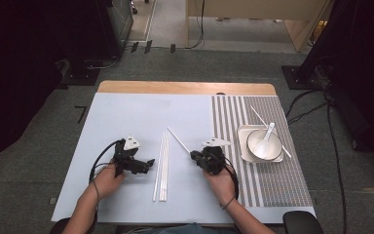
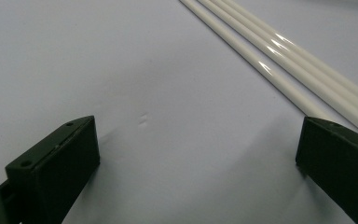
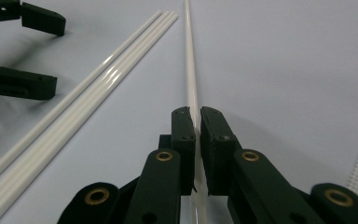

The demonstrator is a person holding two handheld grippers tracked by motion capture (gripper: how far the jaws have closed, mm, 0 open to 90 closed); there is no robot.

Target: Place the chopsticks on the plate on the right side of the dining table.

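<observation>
A: What has my right hand-held gripper got?
B: Its jaws are clamped on one white stick, angled away over the pale surface.
A: And my left hand-held gripper?
B: Jaws wide, nothing between them, just beside what look like three more sticks.

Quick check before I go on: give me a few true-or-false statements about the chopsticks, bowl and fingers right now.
1. The right gripper is shut on a white chopstick. True.
2. The left gripper holds a chopstick. False: its fingers stand open over bare mat.
3. Three chopsticks lie side by side between the hands. True.
4. The bowl is empty. False: a white spoon rests in it.
</observation>
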